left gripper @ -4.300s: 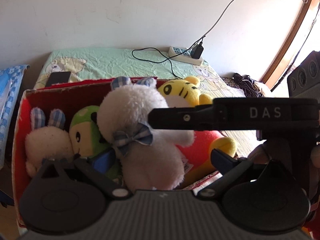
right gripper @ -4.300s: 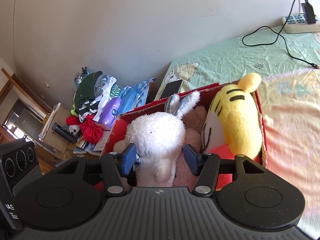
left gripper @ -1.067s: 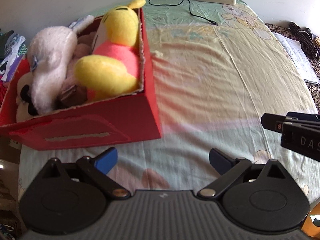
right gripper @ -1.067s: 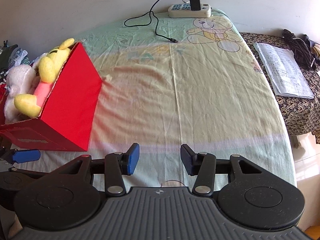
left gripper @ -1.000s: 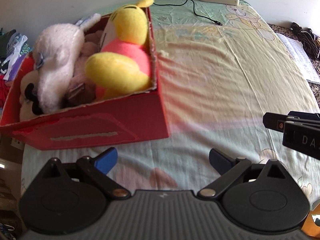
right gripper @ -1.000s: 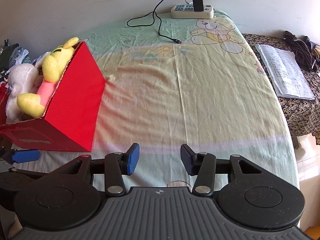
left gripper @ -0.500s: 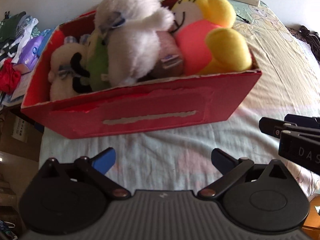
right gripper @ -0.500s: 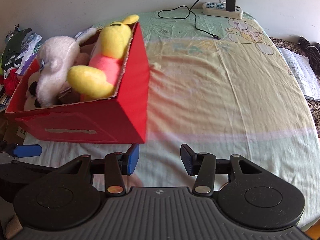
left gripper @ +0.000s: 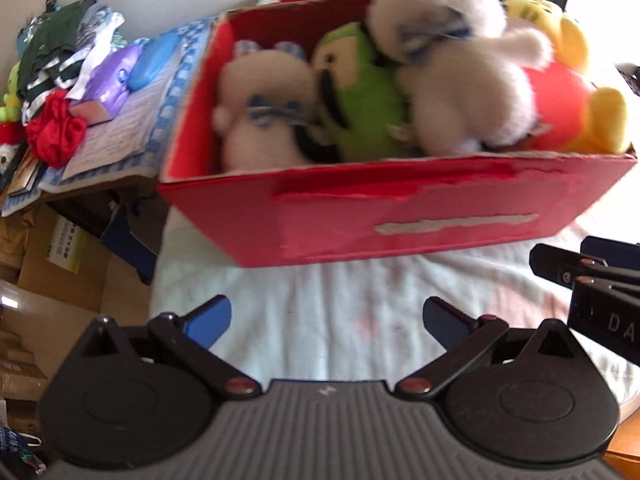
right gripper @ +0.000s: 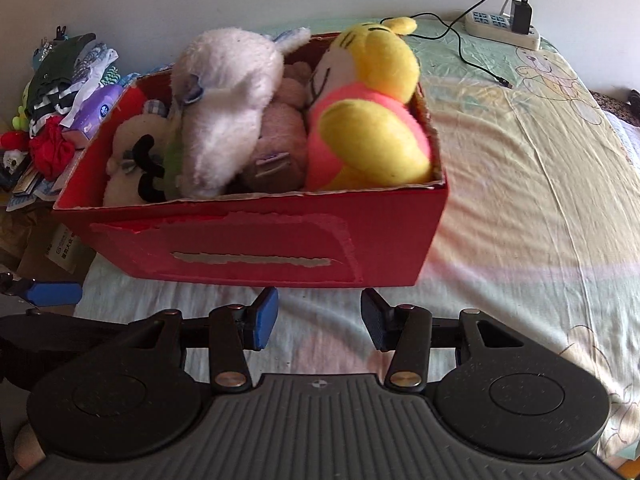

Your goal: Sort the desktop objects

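A red cardboard box (right gripper: 256,236) packed with plush toys sits mid-frame on the bedsheet (right gripper: 520,208), its torn front facing both cameras. A white rabbit (right gripper: 228,108) and a yellow tiger (right gripper: 372,120) rise above its rim. Clothes (right gripper: 60,80) crowd the upper left; a power strip (right gripper: 500,28) lies upper right. The left gripper (left gripper: 326,316) and right gripper (right gripper: 318,314) hover before it, jaws parted, empty.

One red box (right gripper: 256,240) containing five plush toys: two white (right gripper: 224,112), one green (left gripper: 360,100), one pink (right gripper: 280,140), one yellow (right gripper: 372,120). One power strip (right gripper: 500,28).
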`<state>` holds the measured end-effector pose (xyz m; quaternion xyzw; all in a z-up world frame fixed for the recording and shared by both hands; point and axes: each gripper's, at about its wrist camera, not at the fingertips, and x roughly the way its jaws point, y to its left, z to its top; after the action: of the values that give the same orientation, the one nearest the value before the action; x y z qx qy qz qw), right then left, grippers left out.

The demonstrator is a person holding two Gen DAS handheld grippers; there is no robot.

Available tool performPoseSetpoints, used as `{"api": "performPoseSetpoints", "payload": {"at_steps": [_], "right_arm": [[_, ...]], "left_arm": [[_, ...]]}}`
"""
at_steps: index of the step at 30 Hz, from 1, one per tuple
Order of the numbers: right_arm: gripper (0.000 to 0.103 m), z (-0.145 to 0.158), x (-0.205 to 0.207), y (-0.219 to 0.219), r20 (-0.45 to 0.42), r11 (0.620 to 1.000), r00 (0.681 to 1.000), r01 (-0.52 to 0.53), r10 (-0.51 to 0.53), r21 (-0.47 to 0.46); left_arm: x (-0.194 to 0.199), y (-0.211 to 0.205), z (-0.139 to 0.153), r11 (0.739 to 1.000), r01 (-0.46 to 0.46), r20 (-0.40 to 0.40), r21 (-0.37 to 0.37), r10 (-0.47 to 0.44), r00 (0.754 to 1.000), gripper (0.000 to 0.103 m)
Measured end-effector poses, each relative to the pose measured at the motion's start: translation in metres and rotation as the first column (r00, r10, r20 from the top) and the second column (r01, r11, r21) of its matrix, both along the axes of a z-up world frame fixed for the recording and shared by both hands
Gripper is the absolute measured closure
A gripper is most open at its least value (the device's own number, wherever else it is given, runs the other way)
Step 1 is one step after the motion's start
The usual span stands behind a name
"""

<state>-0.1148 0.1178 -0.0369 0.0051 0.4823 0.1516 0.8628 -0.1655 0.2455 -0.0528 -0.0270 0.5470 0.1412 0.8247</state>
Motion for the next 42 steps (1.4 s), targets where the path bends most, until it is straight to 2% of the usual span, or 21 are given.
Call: {"api": "performPoseSetpoints", "payload": {"at_steps": [8,13,17,26,29,31,37,40,42], "right_arm": [[0.054,0.011,-0.005,0.026,0.007,1.000,1.000,0.002,-0.002,0.015],[0.054,0.026,-0.005,0.029,0.011,0.999,1.000,0.007,-0.008,0.039],[0.054,0.042,-0.008,0.033,0.047,0.999,0.999,0.012,-0.014,0.042],[0.053,0.066,0.012,0.033,0.094,0.998,0.994,0.045,-0.050,0.051],[0.051,0.069,0.022,0.032,0.106,0.998,0.993,0.056,-0.060,0.035],[0.046,0.070,0.031,0.030,0.095,0.997,0.992,0.077,-0.078,0.019],[0.044,0.074,0.051,0.016,0.065,0.994,0.994,0.087,-0.091,0.069],[0.035,0.074,0.057,0.014,0.058,0.995,0.995,0.076,-0.080,0.067],[0.035,0.075,0.060,0.012,0.063,0.996,0.996,0.066,-0.070,0.060]], "left_arm": [[-0.001,0.032,0.004,1.000,0.004,0.003,-0.001,-0.004,1.000,0.001],[-0.004,0.038,0.023,1.000,0.008,0.033,-0.013,-0.008,0.999,0.001],[-0.002,0.038,0.039,1.000,0.018,0.069,-0.004,-0.018,0.997,0.001],[0.026,0.045,0.063,1.000,0.025,0.091,0.000,-0.025,0.996,0.001],[0.038,0.045,0.067,1.000,0.012,0.093,0.001,-0.012,0.996,0.001],[0.047,0.045,0.070,1.000,0.002,0.092,0.006,-0.003,0.996,0.001],[0.064,0.039,0.070,1.000,-0.022,0.071,0.011,0.021,0.997,0.001],[0.070,0.036,0.067,0.999,-0.033,0.059,-0.008,0.034,0.998,0.001],[0.074,0.034,0.063,0.999,-0.041,0.047,-0.024,0.043,0.998,0.001]]}}
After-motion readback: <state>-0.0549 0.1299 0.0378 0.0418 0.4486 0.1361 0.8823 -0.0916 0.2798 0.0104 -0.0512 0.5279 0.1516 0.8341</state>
